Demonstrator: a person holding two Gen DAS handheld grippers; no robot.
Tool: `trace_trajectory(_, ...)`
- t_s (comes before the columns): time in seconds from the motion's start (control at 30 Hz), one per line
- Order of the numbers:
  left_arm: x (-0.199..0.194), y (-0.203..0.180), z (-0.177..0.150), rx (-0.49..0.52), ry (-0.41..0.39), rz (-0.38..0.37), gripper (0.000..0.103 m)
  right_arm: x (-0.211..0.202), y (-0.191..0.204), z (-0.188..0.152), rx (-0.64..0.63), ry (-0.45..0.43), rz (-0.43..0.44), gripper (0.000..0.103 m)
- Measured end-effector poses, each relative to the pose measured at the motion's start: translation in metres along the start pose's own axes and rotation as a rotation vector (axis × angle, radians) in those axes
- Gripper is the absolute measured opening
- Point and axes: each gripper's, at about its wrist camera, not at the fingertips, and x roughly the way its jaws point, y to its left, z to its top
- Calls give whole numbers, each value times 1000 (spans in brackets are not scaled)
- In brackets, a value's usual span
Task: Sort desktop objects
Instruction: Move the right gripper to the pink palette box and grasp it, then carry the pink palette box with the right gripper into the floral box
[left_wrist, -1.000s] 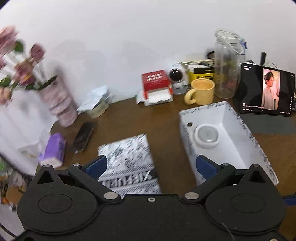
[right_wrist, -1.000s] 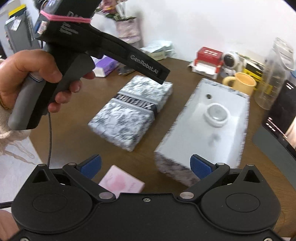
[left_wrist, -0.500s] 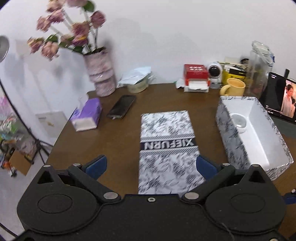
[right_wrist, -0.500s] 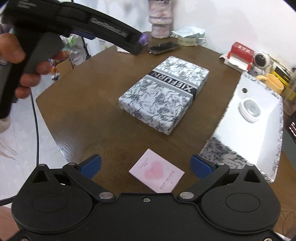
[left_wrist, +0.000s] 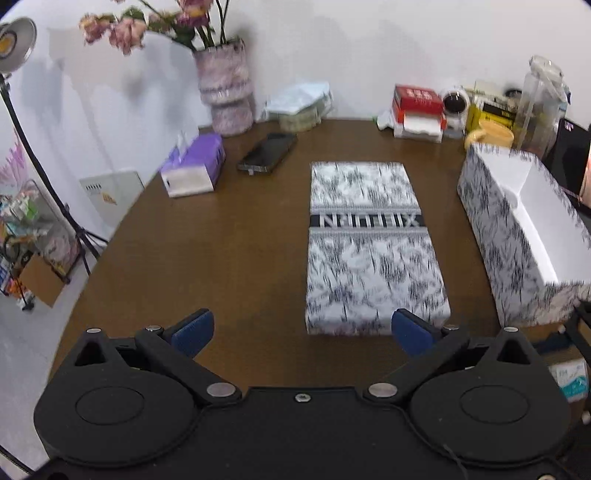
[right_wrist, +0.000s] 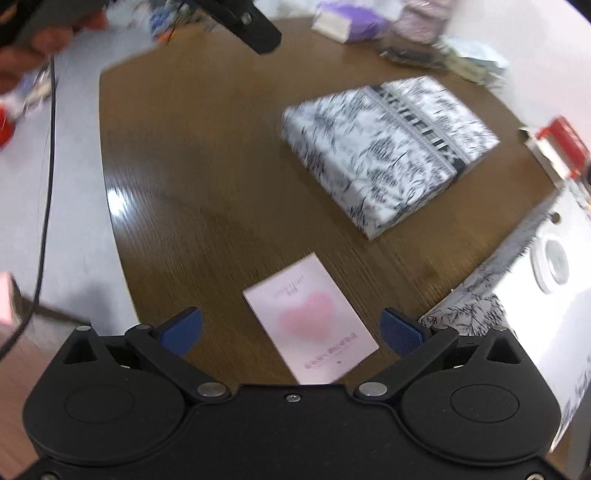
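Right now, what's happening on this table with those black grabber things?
A person is tidying a desk with a grabber in each hand. Both are open and hold nothing. The right gripper hovers over a pink card with a heart on it. The left gripper points at the closed patterned box. An open box waits on the right side of the table.

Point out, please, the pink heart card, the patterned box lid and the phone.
pink heart card (right_wrist: 309, 316), right wrist view, on the heart print.
patterned box lid (left_wrist: 369, 240), left wrist view, on its top face.
phone (left_wrist: 267, 152), left wrist view, on its dark screen.
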Motion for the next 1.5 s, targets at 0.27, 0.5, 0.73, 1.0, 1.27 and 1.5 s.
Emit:
trace_trajectory(0.27, 13, -7, -19, 30, 62, -36, 103, 36, 1, 4, -199, 73, 41, 103)
trace_trajectory(0.5, 19, -16, -25, 76, 97, -64, 103, 53, -12, 9, -257, 130, 89, 101)
trace_trajectory(0.73, 27, -23, -30, 93, 143, -82, 103, 63, -12, 6, -287, 183, 151, 95)
trace_trajectory(1.0, 25, -19, -24, 70, 152, -85, 103, 58, -10, 2, -361, 165, 187, 74)
trace_trajectory(1.27, 13, -17, -10, 50, 124, -96, 103, 55, -5, -2, -419, 157, 203, 69)
trace_trajectory(1.5, -4, -21, 6, 61, 96, -94, 103, 42, -10, 15, -409, 85, 205, 70)
